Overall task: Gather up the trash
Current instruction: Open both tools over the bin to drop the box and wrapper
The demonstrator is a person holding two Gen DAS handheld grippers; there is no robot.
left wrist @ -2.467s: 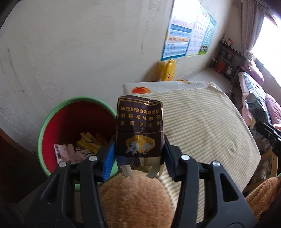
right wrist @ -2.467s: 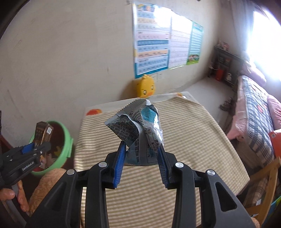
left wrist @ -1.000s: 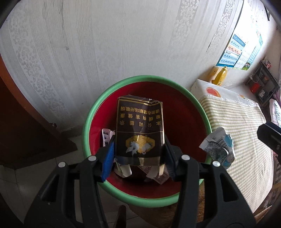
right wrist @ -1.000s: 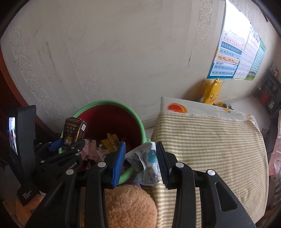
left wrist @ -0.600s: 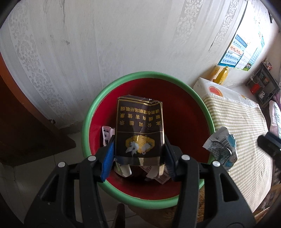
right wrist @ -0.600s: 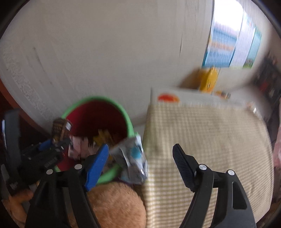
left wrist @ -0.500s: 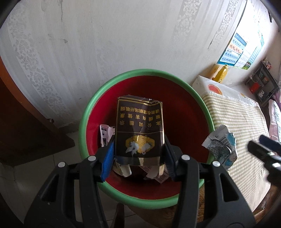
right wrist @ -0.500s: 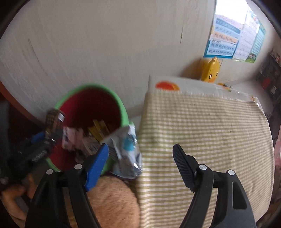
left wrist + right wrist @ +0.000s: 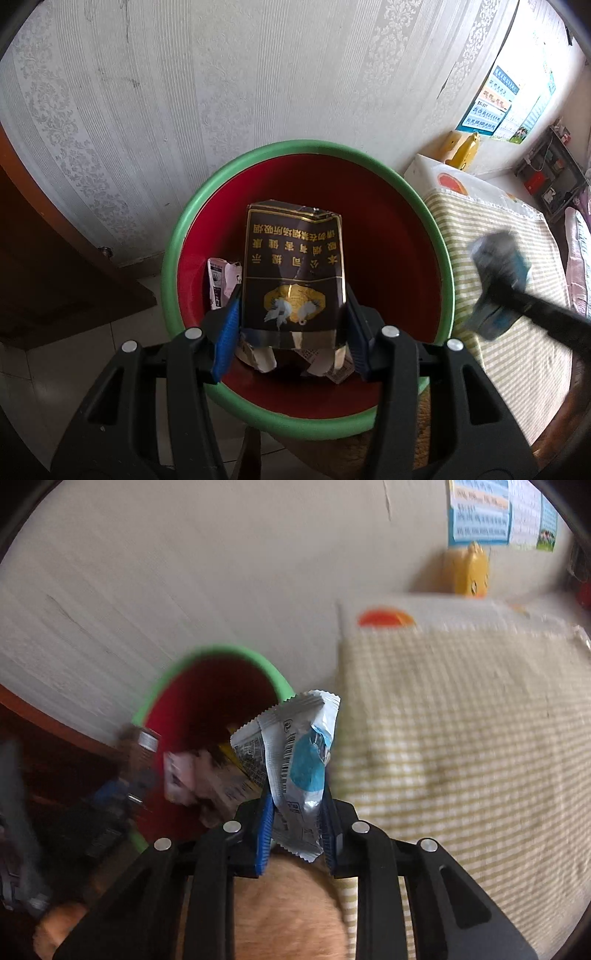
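From the left wrist, the left hand-held gripper (image 9: 291, 332) is clamped on a dark cigarette pack (image 9: 293, 273), held upright above the open mouth of the green-rimmed red bin (image 9: 177, 236), where a pink wrapper (image 9: 219, 277) lies inside; off to the right, a blurred silver-blue wrapper (image 9: 496, 273) sits over the striped surface (image 9: 517, 354). From the right wrist, the right hand-held gripper (image 9: 297, 830) pinches the silver-blue wrapper (image 9: 299, 760) between its blue pads, just beside the bin's rim (image 9: 218, 651) and above a fuzzy orange cushion (image 9: 288, 912), with a yellow duck toy (image 9: 469, 568) against the wall.
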